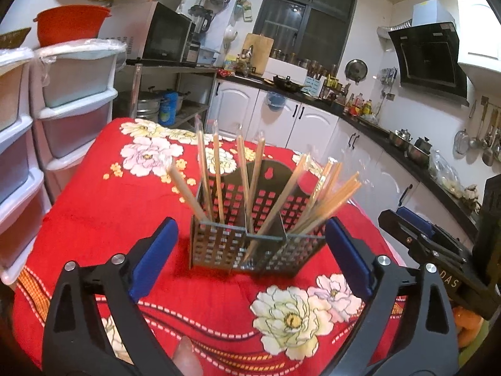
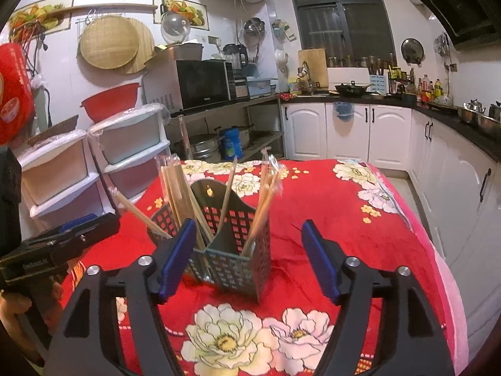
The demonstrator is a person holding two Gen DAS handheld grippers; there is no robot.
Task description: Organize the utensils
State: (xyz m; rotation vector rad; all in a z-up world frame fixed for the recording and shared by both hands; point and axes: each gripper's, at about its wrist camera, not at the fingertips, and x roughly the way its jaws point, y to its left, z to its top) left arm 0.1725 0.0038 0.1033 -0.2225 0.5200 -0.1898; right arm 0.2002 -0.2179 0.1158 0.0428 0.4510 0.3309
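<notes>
Holder: perforated metal chopstick holder (image 1: pixel 250 244) at frame centre on the red floral table (image 1: pixel 103 206), two compartments.
Chopsticks: wrapped chopsticks (image 1: pixel 216 172) stand inside, fanned outward, several leaning far right.
Left gripper (image 1: pixel 250 263): jaws spread wide, empty, straddling the holder without touching.
Right gripper (image 2: pixel 249 260): jaws well apart, nothing held; left pad overlaps the holder's edge in view.
Risk: a jaw catching a leaning stick could tip the light holder or scatter sticks across the soft cloth.
</notes>
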